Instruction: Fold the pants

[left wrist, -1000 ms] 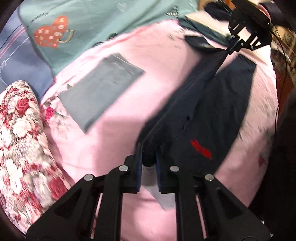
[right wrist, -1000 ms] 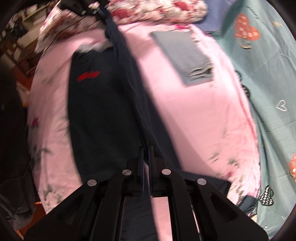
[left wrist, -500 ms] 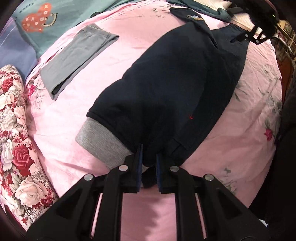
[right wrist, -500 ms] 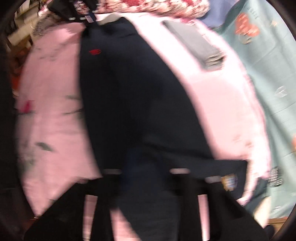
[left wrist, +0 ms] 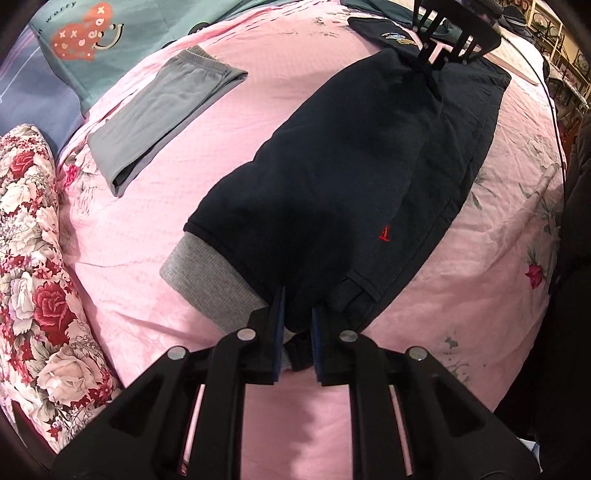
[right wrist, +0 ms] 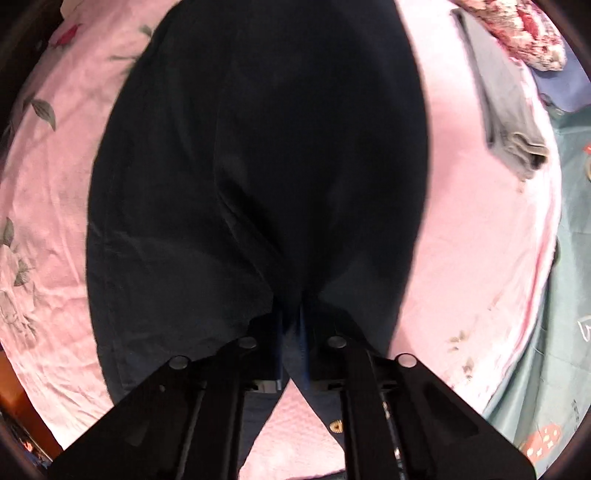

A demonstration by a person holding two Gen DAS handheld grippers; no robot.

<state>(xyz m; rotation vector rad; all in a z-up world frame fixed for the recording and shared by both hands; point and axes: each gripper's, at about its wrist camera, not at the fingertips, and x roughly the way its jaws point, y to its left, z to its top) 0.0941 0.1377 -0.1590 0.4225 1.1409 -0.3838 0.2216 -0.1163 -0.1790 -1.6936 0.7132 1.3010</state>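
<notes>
Dark navy pants (left wrist: 351, 177) with a grey cuff (left wrist: 207, 280) and a small red mark lie on the pink bed sheet (left wrist: 258, 81), one leg laid over the other. My left gripper (left wrist: 298, 314) is shut on the cuff end of the upper leg. My right gripper (right wrist: 293, 317) is shut on the pants (right wrist: 258, 147) at the other end, low over the sheet (right wrist: 476, 236). The right gripper also shows in the left wrist view (left wrist: 436, 61) at the far end of the pants.
A folded grey garment (left wrist: 162, 110) lies on the sheet to the left, also in the right wrist view (right wrist: 506, 110). A floral pillow (left wrist: 33, 258) sits at the left edge. A teal blanket (left wrist: 122, 29) with a heart lies beyond. Dark clothing (left wrist: 388, 33) lies near the far end.
Both grippers carried the lifted pant leg sideways over the other leg and lowered it. It was stretched taut in the air; now it lies spread on the lower leg.
</notes>
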